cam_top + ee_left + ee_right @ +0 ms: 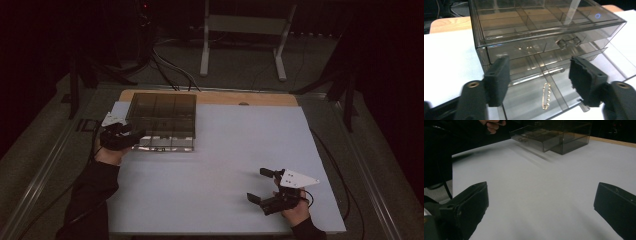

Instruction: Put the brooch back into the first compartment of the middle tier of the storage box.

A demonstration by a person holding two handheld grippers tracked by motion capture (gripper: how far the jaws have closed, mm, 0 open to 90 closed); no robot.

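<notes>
At lower centre of the left gripper view, a gold safety pin [546, 96] is seen lying in the pulled-out drawer [531, 100]. The left gripper [539, 78] is held above it, jaws parted and empty, apparently for release. The right gripper [541, 210] is kept wide open, holding nothing.

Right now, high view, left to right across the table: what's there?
Left gripper at the front corner of the smoky clear drawer box, whose bottom drawer is pulled out → bare stretch of the white table top → right gripper, jaws open, holding nothing.
</notes>
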